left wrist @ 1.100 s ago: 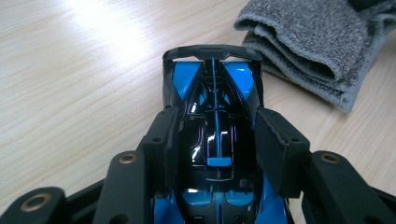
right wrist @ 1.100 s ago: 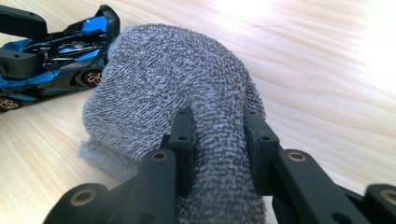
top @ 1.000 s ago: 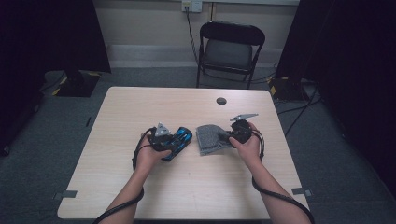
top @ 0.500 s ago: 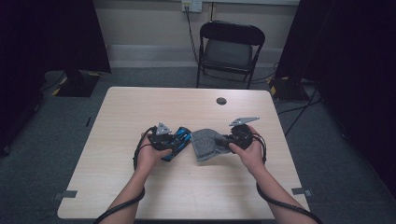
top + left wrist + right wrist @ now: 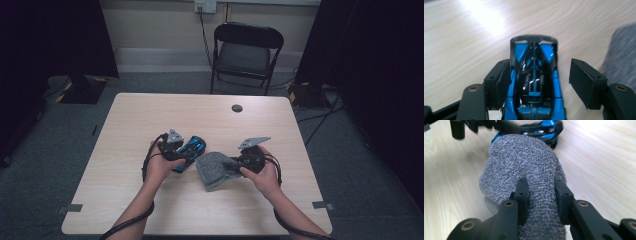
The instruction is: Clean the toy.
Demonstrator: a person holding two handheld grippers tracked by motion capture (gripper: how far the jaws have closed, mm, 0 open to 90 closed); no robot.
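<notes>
From above, the glossy blue-and-black toy car (image 5: 189,149) sits mid-tabletop (image 5: 125,130), the grey knitted sock (image 5: 216,170) just beside it toward the near edge.

Left claw (image 5: 539,80): jaws have just been opening, one pad touching the car, the other clear.

Right claw (image 5: 541,195) pinches the sock; draw it away gently so it doesn't drag the car.

Toy car (image 5: 534,82): we see a small blue model with a black canopy and black stripes, glossy, resting flat on the bench (image 5: 150,120), nose pointing away from the person and slightly right.
Car's place: we find it left of centre, just beside the grey cloth.
Grey cloth (image 5: 524,167): we see a knitted, speckled grey piece, bunched and folded, partly lifted at its right end, the rest lying on the bench.
</notes>
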